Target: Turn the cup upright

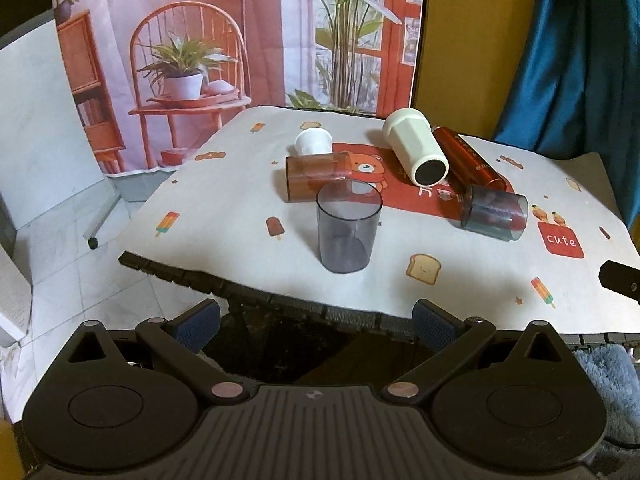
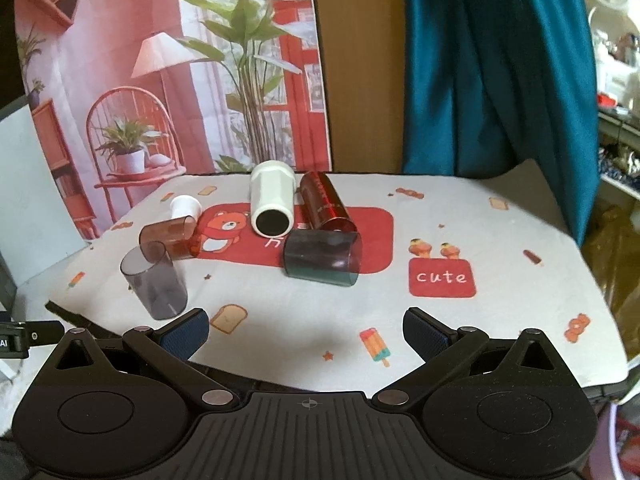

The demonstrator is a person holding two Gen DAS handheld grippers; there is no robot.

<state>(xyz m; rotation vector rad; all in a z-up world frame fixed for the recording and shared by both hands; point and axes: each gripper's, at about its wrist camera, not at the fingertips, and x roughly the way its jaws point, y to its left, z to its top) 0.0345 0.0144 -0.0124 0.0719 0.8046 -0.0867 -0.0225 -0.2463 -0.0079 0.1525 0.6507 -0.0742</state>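
A grey cup [image 1: 349, 227] stands upright at the near left, just behind it a brown cup [image 1: 316, 176] on its side. Rightward, a teal cup [image 2: 323, 257] lies tipped (mouth right). Left gripper [image 1: 316, 322] and right gripper [image 2: 306, 330] both gape, holding nothing.

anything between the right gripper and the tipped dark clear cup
Nothing solid: right wrist view shows only printed tablecloth between the open right gripper and the tipped dark clear cup.

The left wrist view looks toward 12 o'clock from beyond the table's [image 1: 208, 216] near edge. The right wrist view faces likewise, nearer, above it. Both share the upright grey cup [image 1: 348, 226] [image 2: 154, 280].
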